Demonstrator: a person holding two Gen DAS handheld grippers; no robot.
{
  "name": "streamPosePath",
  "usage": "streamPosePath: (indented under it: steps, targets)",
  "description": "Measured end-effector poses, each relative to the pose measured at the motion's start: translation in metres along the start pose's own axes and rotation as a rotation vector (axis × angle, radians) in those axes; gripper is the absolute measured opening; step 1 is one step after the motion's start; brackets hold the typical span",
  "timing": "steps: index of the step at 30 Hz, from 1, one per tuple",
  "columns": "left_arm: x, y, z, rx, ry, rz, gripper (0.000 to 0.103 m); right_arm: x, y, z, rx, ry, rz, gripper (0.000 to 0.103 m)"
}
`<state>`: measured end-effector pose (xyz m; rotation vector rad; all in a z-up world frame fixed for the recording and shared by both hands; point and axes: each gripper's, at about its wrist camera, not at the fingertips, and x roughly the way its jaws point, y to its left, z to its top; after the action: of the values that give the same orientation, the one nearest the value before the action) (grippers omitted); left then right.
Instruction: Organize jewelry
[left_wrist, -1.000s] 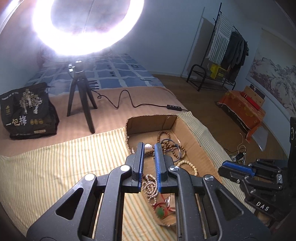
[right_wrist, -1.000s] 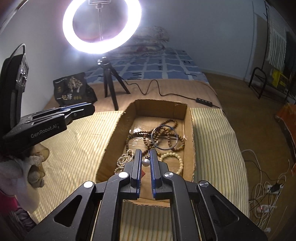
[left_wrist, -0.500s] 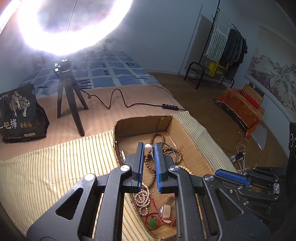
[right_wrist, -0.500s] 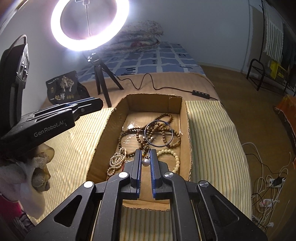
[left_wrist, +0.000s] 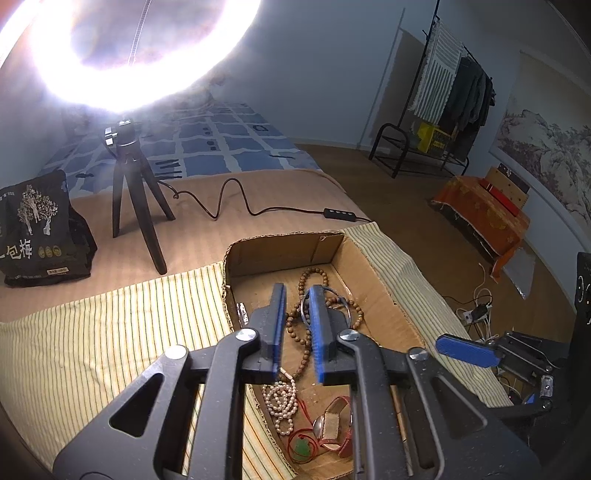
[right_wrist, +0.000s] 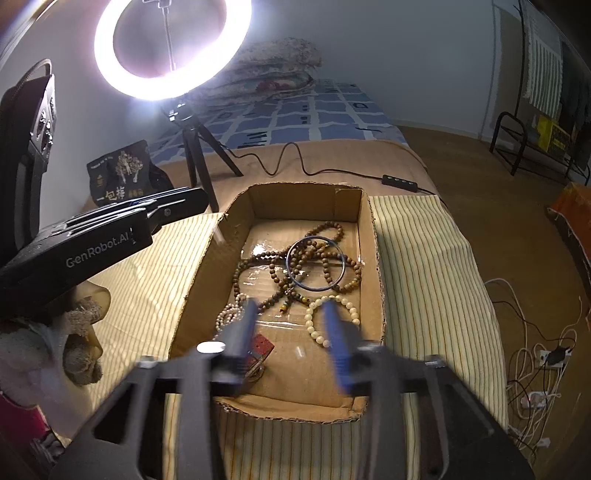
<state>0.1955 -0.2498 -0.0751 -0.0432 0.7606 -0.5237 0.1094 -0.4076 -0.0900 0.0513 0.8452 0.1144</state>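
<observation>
A shallow cardboard box (right_wrist: 303, 199) (left_wrist: 288, 251) lies on a striped cloth. In it are a brown bead necklace (right_wrist: 273, 258), a dark bangle (right_wrist: 316, 264), a cream bead bracelet (right_wrist: 332, 317), a pearl strand (left_wrist: 282, 402), a red-strapped watch (left_wrist: 332, 424) and a green pendant (left_wrist: 303, 448). My left gripper (left_wrist: 297, 295) hangs over the box's middle, jaws opening, nothing between them. My right gripper (right_wrist: 290, 310) is blurred over the near end, jaws opening wide and empty. One of its fingers (left_wrist: 465, 350) shows at the right of the left wrist view.
A ring light on a black tripod (left_wrist: 136, 192) stands behind the box, its cable and switch (left_wrist: 340, 214) trailing right. A black bag (left_wrist: 37, 229) sits far left. The striped cloth (left_wrist: 110, 332) spreads on both sides. Cables lie on the floor (right_wrist: 546, 354).
Both grippers were shut together on a white pearl piece over the box. Both have now spread their jaws and the pearl is no longer between them.
</observation>
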Motion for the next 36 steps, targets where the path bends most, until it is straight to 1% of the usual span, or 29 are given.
streamPosePath:
  steps: [1, 2, 3, 6, 13, 15, 17, 24, 36]
  targets:
    - [-0.001, 0.0, 0.0, -0.003, -0.005, 0.004, 0.052, 0.0, 0.0, 0.0, 0.0, 0.0, -0.001, 0.051]
    - [-0.002, 0.001, 0.0, -0.01, -0.018, 0.01, 0.06, 0.0, 0.0, -0.001, -0.003, 0.002, -0.011, 0.053]
    - [-0.005, 0.001, 0.0, -0.016, -0.036, 0.012, 0.066, 0.0, 0.001, -0.001, -0.006, 0.004, -0.018, 0.054]
    - [-0.007, 0.0, 0.002, -0.009, -0.044, 0.024, 0.066, 0.002, 0.001, -0.003, -0.009, 0.012, -0.041, 0.061]
    - [-0.009, -0.001, 0.002, 0.001, -0.047, 0.032, 0.068, 0.003, -0.001, -0.003, 0.015, 0.016, -0.065, 0.062]
    - [-0.011, -0.002, 0.002, 0.002, -0.047, 0.03, 0.068, 0.001, -0.001, -0.002, 0.018, 0.01, -0.081, 0.067]
    - [-0.013, -0.002, 0.002, 0.005, -0.049, 0.03, 0.068, -0.002, -0.002, -0.002, 0.022, 0.001, -0.09, 0.069]
    - [-0.025, -0.004, 0.0, 0.027, -0.06, 0.037, 0.068, -0.009, -0.003, -0.001, 0.032, -0.012, -0.104, 0.069]
    - [-0.066, 0.001, -0.007, 0.056, -0.103, 0.065, 0.068, -0.039, 0.002, 0.0, 0.037, -0.084, -0.155, 0.07]
